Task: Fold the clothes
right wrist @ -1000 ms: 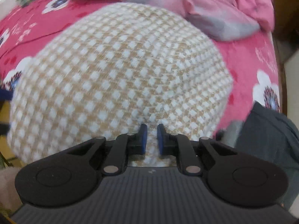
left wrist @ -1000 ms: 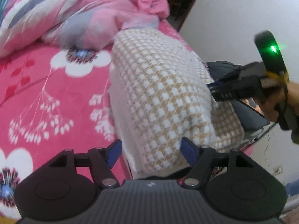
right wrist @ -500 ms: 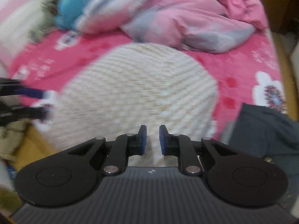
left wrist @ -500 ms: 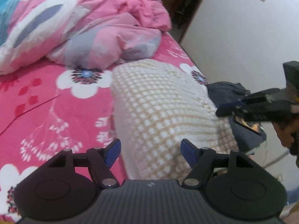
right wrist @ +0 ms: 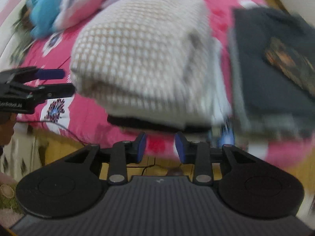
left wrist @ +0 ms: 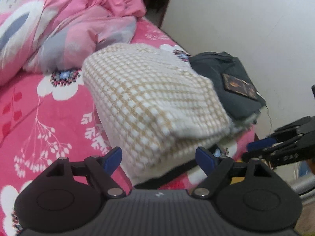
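Knitted cream-and-tan checked sweater sits folded in a thick block on the pink flowered bedsheet, near the bed's edge. Dark strip of cloth pokes out from under its near end; can't tell what it belongs to. Just beside it, on the wall side, lies a folded dark grey shirt w/ an orange-brown print patch on top; the two look to be touching or nearly so, blur hides the seam. Behind both, a rumpled pink and grey quilt fills the head of the bed, and something bright blue lies by it in the right wrist view, too smeared to name.

Left gripper hangs over the sweater's near corner, jaws wide apart and just been opening further, nothing pinched; the corner shows between the blue pads but they don't press on it. Right gripper is off the bed's edge over a yellowish wooden floor, jaws partly apart, just been opening, nothing between them. Each gripper shows side-on at the rim of the other's view, cut off by the frame.

Right wrist view is heavily blurred, esp. the shirt and bed edge. A thin black cable trails along the bed's side.
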Demonstrator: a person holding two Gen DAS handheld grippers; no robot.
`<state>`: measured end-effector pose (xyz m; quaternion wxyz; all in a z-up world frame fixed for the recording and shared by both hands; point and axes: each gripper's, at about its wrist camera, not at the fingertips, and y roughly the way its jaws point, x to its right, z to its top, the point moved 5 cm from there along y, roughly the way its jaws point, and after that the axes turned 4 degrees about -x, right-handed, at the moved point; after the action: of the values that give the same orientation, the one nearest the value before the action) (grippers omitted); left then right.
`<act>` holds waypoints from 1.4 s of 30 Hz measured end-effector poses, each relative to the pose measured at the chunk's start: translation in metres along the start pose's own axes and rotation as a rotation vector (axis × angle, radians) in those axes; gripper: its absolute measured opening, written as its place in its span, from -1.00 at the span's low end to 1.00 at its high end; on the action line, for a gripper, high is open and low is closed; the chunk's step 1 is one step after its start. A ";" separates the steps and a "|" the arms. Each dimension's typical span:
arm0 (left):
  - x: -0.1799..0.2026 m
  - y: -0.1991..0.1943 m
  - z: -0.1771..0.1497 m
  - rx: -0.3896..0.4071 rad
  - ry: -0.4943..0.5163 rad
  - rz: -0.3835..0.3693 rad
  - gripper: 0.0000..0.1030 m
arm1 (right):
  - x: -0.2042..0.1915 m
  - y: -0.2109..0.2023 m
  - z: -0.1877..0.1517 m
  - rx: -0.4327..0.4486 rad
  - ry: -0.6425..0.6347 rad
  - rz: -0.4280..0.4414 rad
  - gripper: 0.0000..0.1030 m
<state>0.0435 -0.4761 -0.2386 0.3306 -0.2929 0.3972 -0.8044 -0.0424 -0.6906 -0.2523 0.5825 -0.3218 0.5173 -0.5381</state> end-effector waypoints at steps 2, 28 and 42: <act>0.009 -0.020 -0.009 0.024 0.035 0.000 0.64 | -0.002 -0.017 -0.022 0.019 0.100 0.005 -0.36; 0.136 -0.245 -0.037 0.249 -0.218 0.376 0.99 | -0.112 -0.214 -0.103 0.340 -0.016 -0.167 0.70; 0.169 -0.251 -0.050 0.233 -0.269 0.442 0.99 | -0.101 -0.251 -0.121 0.410 -0.002 -0.208 0.97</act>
<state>-0.1711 -0.4662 -0.0195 0.5792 -0.2635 0.3089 -0.7069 -0.2190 -0.6253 -0.0239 0.5777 -0.2488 0.3604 -0.6888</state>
